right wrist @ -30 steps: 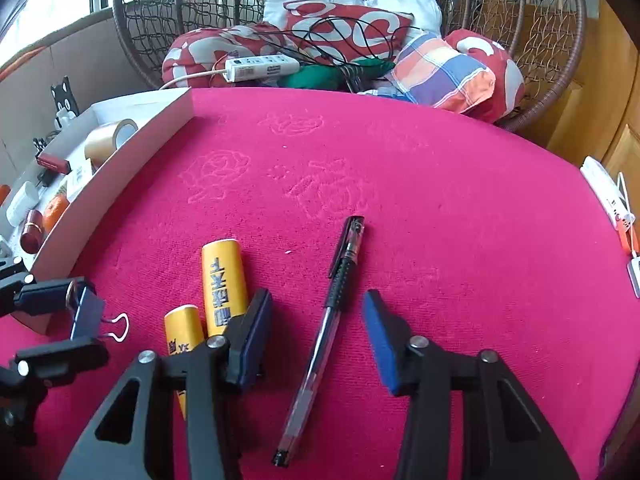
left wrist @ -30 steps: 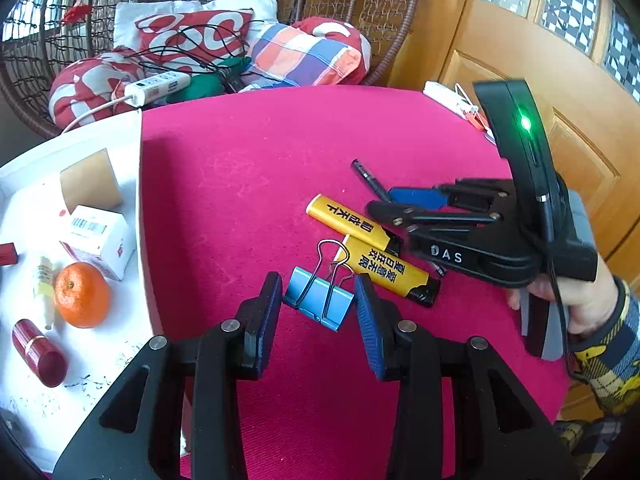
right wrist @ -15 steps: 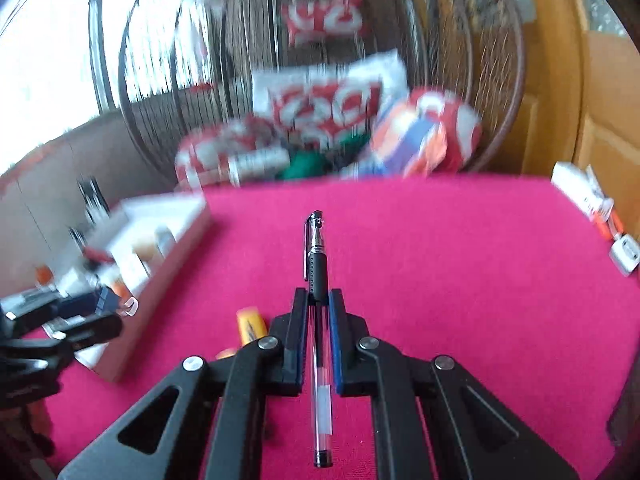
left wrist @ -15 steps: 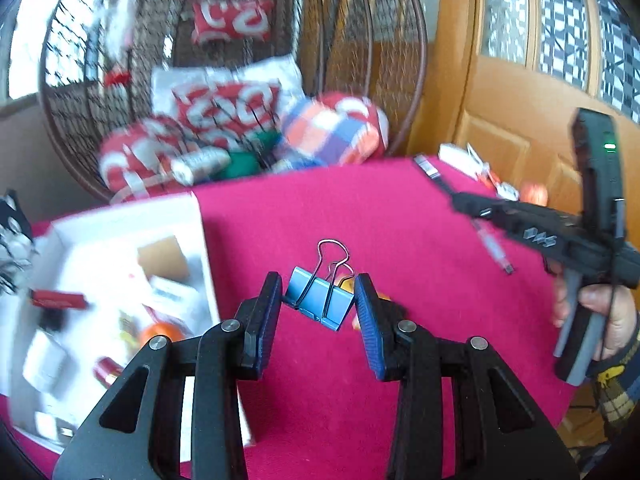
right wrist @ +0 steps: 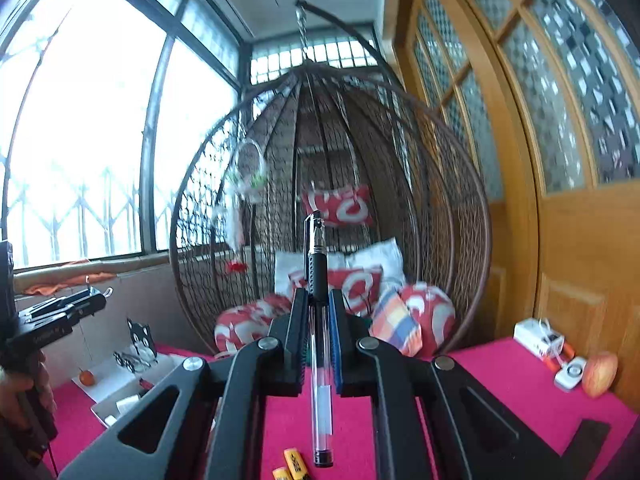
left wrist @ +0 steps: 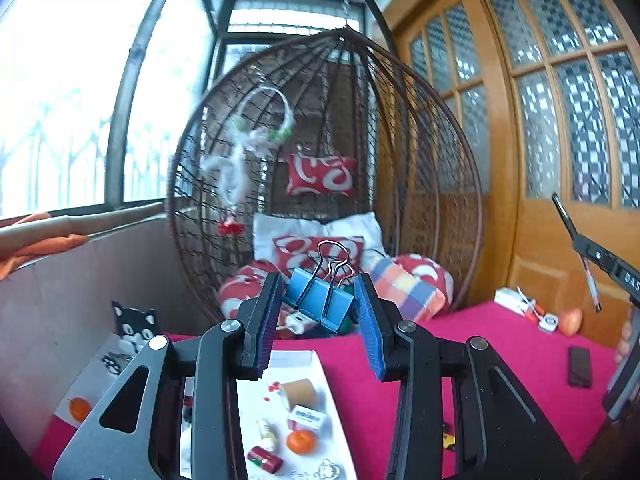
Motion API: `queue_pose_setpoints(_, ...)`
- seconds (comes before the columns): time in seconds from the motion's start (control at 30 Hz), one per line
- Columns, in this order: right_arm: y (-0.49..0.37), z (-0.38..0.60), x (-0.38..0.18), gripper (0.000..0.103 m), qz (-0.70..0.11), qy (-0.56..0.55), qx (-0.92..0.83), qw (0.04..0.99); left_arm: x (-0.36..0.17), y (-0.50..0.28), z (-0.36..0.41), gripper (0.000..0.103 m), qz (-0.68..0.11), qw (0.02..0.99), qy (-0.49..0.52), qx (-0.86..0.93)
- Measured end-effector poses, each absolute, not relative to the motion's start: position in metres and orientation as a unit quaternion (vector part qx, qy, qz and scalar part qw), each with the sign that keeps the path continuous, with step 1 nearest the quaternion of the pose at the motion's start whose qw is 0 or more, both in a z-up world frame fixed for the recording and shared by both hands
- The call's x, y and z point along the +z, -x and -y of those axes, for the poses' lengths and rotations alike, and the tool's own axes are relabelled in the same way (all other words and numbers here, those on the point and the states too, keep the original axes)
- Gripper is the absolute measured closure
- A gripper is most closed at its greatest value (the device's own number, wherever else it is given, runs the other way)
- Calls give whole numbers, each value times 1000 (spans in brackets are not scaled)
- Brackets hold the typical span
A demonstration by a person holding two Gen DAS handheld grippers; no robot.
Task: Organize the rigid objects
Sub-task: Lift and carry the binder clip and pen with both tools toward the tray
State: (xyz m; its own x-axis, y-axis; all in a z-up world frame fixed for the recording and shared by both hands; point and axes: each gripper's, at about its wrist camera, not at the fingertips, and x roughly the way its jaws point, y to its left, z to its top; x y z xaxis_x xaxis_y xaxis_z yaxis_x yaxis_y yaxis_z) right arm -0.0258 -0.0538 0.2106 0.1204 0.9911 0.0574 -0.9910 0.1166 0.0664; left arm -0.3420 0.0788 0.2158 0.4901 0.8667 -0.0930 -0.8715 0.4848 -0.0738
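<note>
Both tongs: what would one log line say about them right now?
left tongs: grip blue binder clip, raised | right tongs: grip pen, raised | white tray: below left tongs

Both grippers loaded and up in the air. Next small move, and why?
Probably lower the left gripper toward the white tray below it. It holds the blue binder clip clear of the table, and the tray already collects small items like the orange. The right gripper holds the pen farther from the tray, so it can follow.

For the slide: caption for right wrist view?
Right gripper clamps a pen, raised above the pink table.
</note>
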Motion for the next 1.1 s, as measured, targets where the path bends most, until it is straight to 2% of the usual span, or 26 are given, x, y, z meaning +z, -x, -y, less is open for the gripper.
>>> queue_pose_setpoints(1.1, 64, 37, 210, 96, 3, 7, 706, 709, 205, 386, -74, 66, -3, 848, 88, 523)
